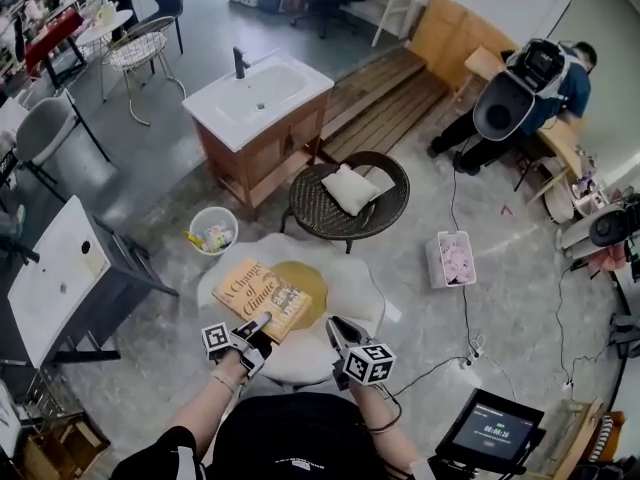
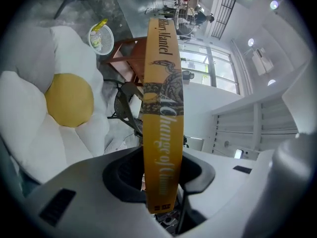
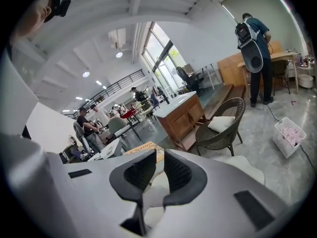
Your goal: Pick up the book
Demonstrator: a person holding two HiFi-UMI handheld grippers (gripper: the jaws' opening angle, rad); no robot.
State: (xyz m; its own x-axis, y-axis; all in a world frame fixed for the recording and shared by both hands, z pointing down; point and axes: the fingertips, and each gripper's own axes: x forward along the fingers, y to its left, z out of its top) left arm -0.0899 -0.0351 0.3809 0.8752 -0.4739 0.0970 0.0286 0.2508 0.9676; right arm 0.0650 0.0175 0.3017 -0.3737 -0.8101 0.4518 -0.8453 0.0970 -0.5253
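The book (image 1: 262, 296) is a yellow paperback, lifted and tilted above a white egg-shaped cushion (image 1: 352, 290) with a yellow middle. My left gripper (image 1: 258, 326) is shut on the book's near edge. In the left gripper view the yellow spine (image 2: 163, 113) stands upright between the jaws of the left gripper (image 2: 161, 170), with both pads pressed on the covers. My right gripper (image 1: 335, 326) hovers just right of the book, apart from it. In the right gripper view the right gripper (image 3: 159, 165) has its jaws drawn to a thin slit with nothing between them.
Beyond the cushion stand a wicker chair (image 1: 385, 208) with a pillow, a wooden sink cabinet (image 1: 258, 103) and a white bin (image 1: 213, 230). A white table (image 1: 55, 278) is at the left, a pink basket (image 1: 452, 258) and cables at the right. A person (image 1: 530, 88) stands far right.
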